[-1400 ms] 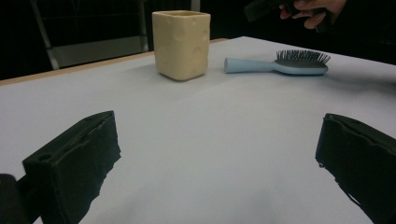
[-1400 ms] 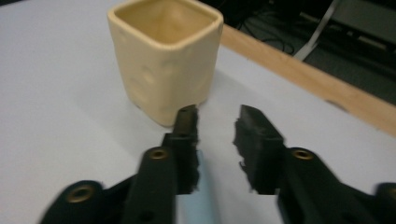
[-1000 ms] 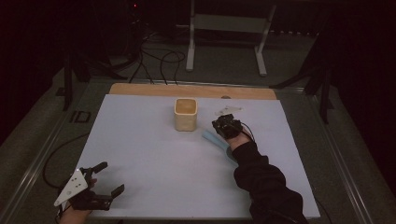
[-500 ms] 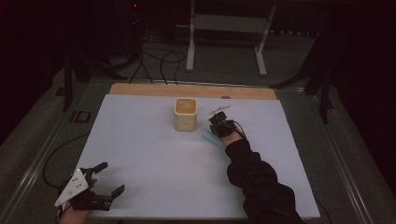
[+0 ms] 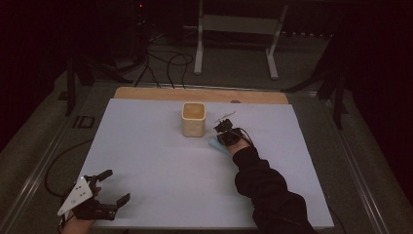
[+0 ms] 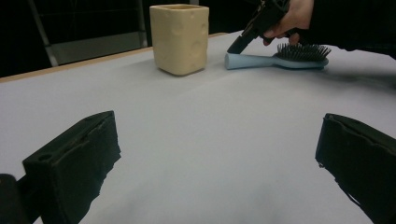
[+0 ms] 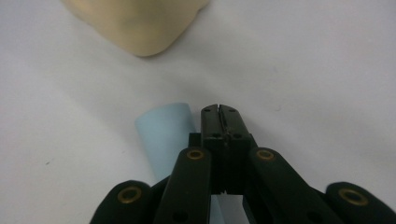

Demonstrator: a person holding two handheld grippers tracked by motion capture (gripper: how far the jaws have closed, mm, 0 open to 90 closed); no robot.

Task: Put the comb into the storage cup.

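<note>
A: Your right tool (image 5: 225,130) hangs tip-down over the handle end of the blue hairbrush (image 6: 275,58), jaws pressed together, gripping nothing. The brush lies flat on the tabletop (image 5: 160,161), just right of the cream cup (image 5: 194,119).

B: So you're at the approach. Spread those jaws before you take the handle.

A: Your left tool (image 5: 108,187) rests spread wide at the near-left corner.

The high view looks forward and down over the whole counter (image 5: 160,195) from afar, the left gripper view looks low and level across it toward the cream cup (image 6: 179,38) and hairbrush (image 6: 280,58), and the right gripper view looks steeply down, close above both.
</note>
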